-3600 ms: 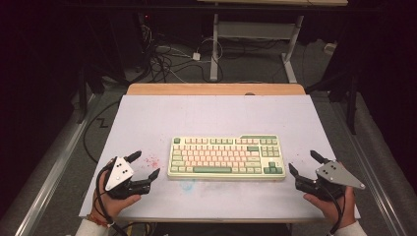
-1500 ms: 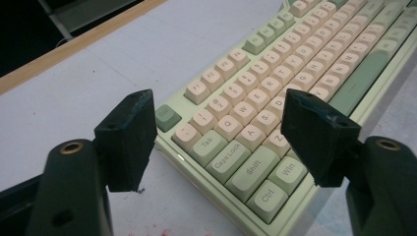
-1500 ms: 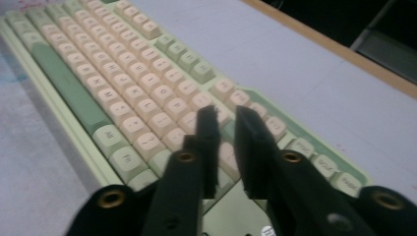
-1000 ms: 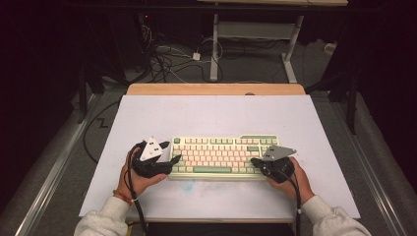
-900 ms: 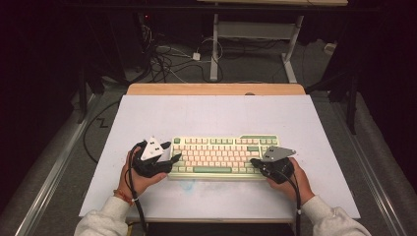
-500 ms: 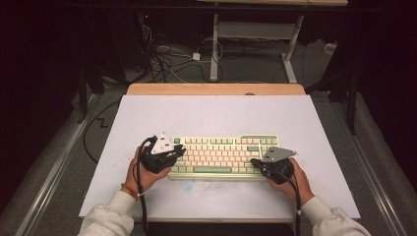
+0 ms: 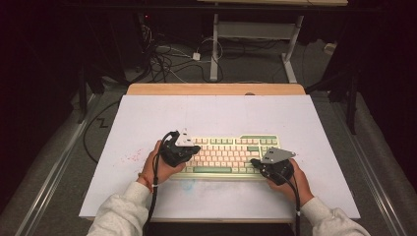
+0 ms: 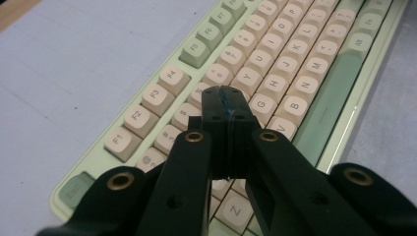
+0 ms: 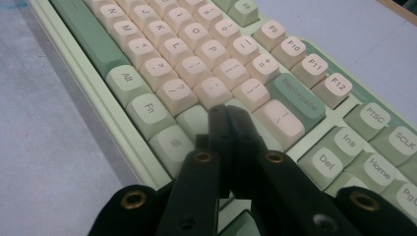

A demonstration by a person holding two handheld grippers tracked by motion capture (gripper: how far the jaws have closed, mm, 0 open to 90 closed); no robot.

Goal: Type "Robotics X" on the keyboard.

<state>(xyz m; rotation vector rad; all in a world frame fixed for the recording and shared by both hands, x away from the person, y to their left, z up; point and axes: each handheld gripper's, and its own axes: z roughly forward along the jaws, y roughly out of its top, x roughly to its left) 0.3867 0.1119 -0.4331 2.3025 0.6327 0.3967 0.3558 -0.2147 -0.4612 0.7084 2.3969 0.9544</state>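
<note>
The high view looks down from above; both gripper views sit close over the shared keyboard [image 7: 227, 155].

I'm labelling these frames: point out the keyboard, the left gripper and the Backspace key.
keyboard [image 7: 223, 156]: high view, middle key rows.
left gripper [image 8: 226, 101]: left gripper view, closed tips.
Backspace key [image 9: 297, 97]: right gripper view, green keycap top.

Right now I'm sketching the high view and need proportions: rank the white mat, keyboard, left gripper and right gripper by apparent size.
1. White mat, by far the largest.
2. Keyboard.
3. Left gripper and right gripper: they look about alike, and hands hide part of each, so I won't rank them.
</note>
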